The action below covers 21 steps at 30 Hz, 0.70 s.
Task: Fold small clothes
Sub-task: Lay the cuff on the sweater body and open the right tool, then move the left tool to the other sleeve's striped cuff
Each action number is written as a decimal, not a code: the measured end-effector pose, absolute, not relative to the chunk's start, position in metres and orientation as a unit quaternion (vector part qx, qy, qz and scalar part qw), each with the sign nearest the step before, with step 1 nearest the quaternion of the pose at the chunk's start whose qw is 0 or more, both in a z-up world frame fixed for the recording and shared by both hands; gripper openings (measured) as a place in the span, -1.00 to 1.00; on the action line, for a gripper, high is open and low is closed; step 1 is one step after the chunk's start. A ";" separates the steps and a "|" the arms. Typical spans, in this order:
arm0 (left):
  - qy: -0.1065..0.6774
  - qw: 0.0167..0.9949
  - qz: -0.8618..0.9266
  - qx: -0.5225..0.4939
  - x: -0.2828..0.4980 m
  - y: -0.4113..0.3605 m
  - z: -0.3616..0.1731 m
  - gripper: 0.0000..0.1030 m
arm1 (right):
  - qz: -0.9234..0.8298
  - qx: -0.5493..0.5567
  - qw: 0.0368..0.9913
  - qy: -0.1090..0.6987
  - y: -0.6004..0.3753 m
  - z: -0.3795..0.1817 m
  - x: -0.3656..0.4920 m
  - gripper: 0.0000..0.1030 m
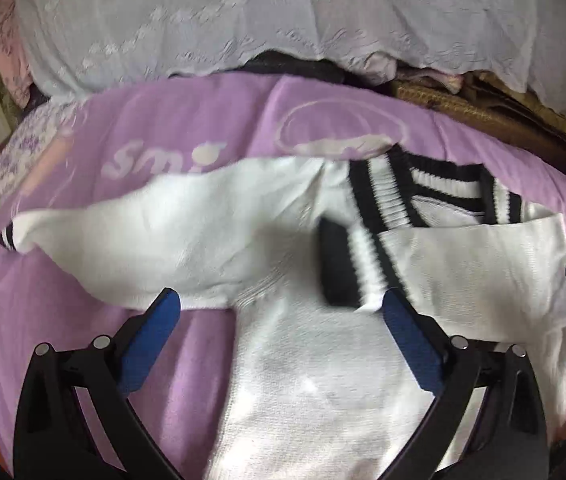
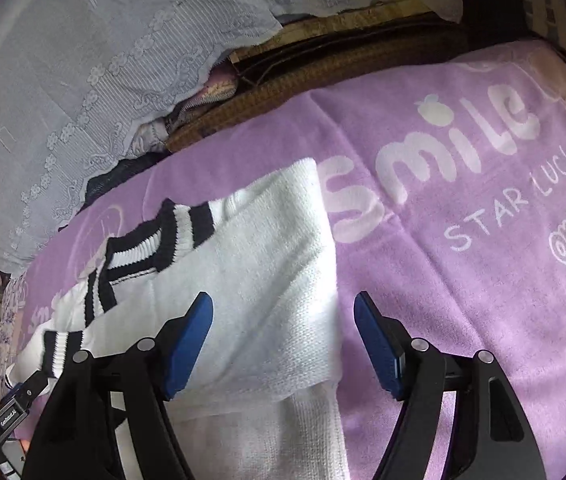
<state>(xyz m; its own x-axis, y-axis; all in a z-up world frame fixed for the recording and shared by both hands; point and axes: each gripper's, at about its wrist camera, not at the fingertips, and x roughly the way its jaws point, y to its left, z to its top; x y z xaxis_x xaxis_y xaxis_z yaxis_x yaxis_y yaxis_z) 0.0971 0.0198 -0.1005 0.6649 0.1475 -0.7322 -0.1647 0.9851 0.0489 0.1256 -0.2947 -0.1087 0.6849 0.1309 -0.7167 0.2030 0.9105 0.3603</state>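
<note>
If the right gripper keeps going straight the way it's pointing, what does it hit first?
Most likely the right edge of the white sweater, lying folded on the purple blanket. The open right gripper straddles that edge, though depth is unclear.

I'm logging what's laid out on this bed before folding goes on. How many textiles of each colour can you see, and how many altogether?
White with black stripes: 1, the knit sweater
Purple: 1, the Smile blanket under it
Pale lace: 1, the lace cover at the back
Total: 3
Other fabrics bunched under the lace cover are too hidden to count.
</note>
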 end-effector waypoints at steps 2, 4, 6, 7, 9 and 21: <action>0.376 0.923 0.077 0.034 0.098 -0.008 -0.091 0.92 | -0.005 0.201 0.900 0.388 -0.289 -0.102 0.125 0.42; 0.387 0.916 0.081 0.071 0.113 -0.028 -0.098 0.92 | 0.001 0.189 0.898 0.397 -0.285 -0.105 0.128 0.42; 0.433 0.893 0.085 0.087 0.143 -0.035 -0.121 0.92 | -0.014 0.171 0.888 0.426 -0.284 -0.118 0.136 0.44; 0.473 0.871 0.093 0.097 0.157 -0.035 -0.143 0.92 | -0.018 0.167 0.876 0.452 -0.286 -0.129 0.141 0.45; 0.469 0.877 0.085 0.058 0.159 -0.023 -0.152 0.92 | -0.016 0.182 0.876 0.446 -0.290 -0.130 0.139 0.44; 0.476 0.876 0.078 0.023 0.125 0.033 -0.142 0.92 | 0.057 0.033 0.886 0.458 -0.211 -0.131 0.133 0.79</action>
